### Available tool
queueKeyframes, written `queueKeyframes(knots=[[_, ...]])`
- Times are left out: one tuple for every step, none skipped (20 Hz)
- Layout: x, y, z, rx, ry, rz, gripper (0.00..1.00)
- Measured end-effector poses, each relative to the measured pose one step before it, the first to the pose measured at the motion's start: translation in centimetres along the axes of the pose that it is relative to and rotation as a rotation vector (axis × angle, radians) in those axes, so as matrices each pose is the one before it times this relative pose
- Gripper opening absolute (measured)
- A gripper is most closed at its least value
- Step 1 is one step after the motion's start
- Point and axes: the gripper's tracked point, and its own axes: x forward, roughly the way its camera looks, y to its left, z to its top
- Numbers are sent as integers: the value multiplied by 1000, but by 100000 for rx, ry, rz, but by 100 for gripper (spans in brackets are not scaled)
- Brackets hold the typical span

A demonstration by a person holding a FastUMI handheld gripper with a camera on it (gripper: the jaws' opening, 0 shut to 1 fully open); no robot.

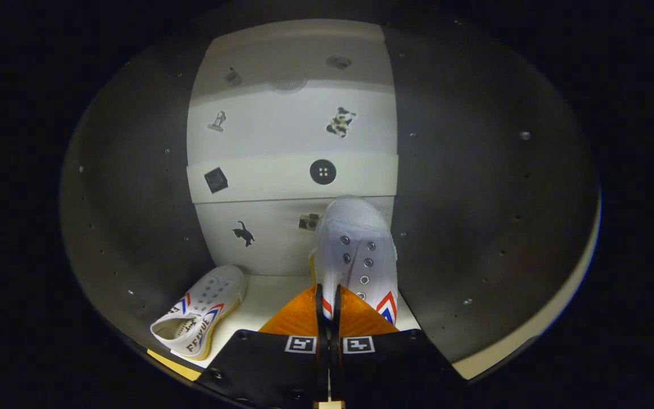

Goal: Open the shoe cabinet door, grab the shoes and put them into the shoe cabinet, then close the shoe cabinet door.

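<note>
Shoe point(355, 250) pinched in the tongs point(327, 309), inside the shoe cabinet point(134, 187).

The tongs' fingers are clenched on the white shoe's collar, both pressing on it, and the shoe points straight ahead of them with its toe close to the back wall point(290, 130), which carries small stickers. The second shoe point(199, 312) lies on the cabinet floor point(264, 301) to the left of the fingers, well apart from the held one, heel opening turned toward the tongs.
</note>
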Motion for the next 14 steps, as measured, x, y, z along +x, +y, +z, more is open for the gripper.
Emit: queueKeyframes(knots=[[-179,164,452,1199,707,1412,3],[-392,-97,309,446,1202,131,3],[819,-227,-555,-40,871,-353,3],[396,-128,-461,-157,1015,-377,3],[-17,41,-202,355,1035,191,3],[101,-118,-257,942,1267,457,3],[43,-147,-290,1160,1456,198,3],[105,-218,-343,923,1783,155,4],[-103,-208,-392,530,1827,-124,6],[-460,215,-146,44,341,2211,7],[-46,164,351,-259,-1166,298,14],[-145,55,250,-1625,-1810,-1663,21],[-436,-99,414,-2177,-2219,-2287,29],[-1207,437,332,-1125,-2086,315,43]])
